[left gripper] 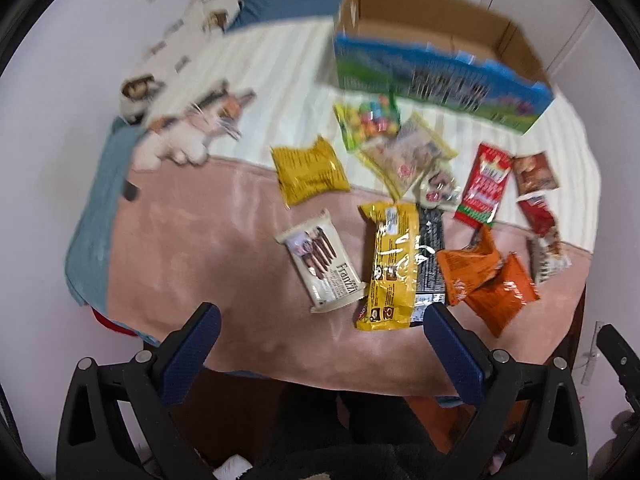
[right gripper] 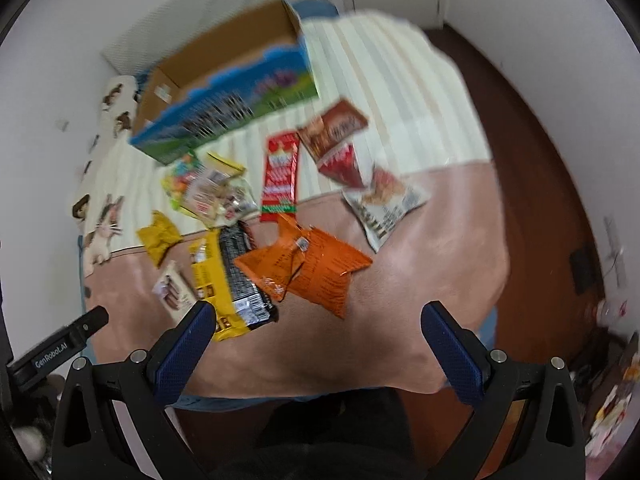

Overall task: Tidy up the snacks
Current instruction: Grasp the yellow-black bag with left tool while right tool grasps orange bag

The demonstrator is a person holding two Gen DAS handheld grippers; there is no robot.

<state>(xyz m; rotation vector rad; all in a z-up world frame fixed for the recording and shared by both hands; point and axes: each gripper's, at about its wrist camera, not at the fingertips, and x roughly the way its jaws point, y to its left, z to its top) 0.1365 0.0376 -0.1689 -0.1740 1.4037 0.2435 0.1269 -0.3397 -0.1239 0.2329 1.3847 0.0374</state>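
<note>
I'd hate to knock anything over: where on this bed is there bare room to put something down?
Bare pink blanket lies left of the Franzzi pack, below the cat plush. More sits right of the orange bags. The cardboard box looks empty. It is crowded between box and orange bags.

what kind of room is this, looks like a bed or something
Most likely a bedroom. The snack packets lie on a bed covered by a pink blanket over a striped sheet, with a cat-print pillow near the wall. An open cardboard box sits on the bed. Both grippers are open and empty.
</note>
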